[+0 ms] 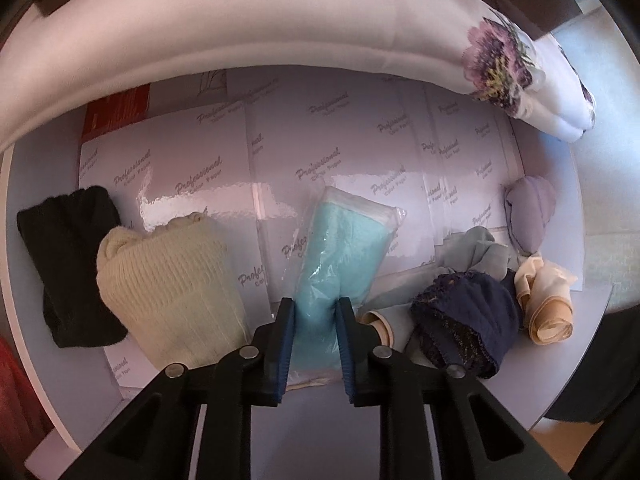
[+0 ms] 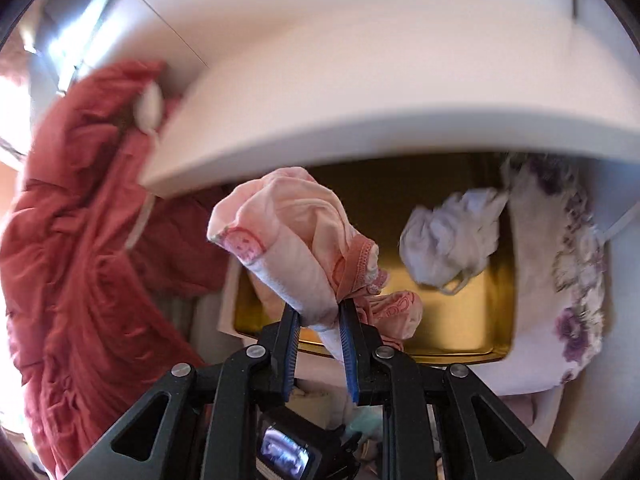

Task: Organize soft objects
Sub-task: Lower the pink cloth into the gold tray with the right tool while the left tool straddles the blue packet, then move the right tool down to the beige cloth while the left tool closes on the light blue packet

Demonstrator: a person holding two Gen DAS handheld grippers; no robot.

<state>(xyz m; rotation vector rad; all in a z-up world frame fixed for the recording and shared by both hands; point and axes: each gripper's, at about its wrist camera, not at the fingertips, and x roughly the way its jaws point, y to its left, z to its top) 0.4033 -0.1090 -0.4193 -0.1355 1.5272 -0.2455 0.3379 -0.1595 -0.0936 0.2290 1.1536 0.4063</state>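
Note:
In the left wrist view my left gripper point(image 1: 315, 308) is shut on a light blue cloth in a clear plastic bag point(image 1: 344, 240), which lies on the shelf pointing away from me. A cream knit item point(image 1: 168, 280) and a black knit item point(image 1: 68, 264) lie to its left. A navy lace garment point(image 1: 464, 320), a grey-blue cloth point(image 1: 480, 248), a beige roll point(image 1: 548, 308) and a lilac bundle point(image 1: 528, 216) lie to its right. In the right wrist view my right gripper point(image 2: 319, 308) is shut on a pink patterned garment point(image 2: 296, 232), held above a gold tray point(image 2: 460, 340).
The shelf point(image 1: 592, 320) is lined with white "Professional" paper sheets point(image 1: 320, 132). A floral folded cloth point(image 1: 520, 84) sits at the back right. A crumpled white cloth point(image 2: 452, 240) lies in the gold tray, a floral cloth point(image 2: 568, 280) on its right, a red garment point(image 2: 80, 260) hangs left under a white shelf point(image 2: 320, 128).

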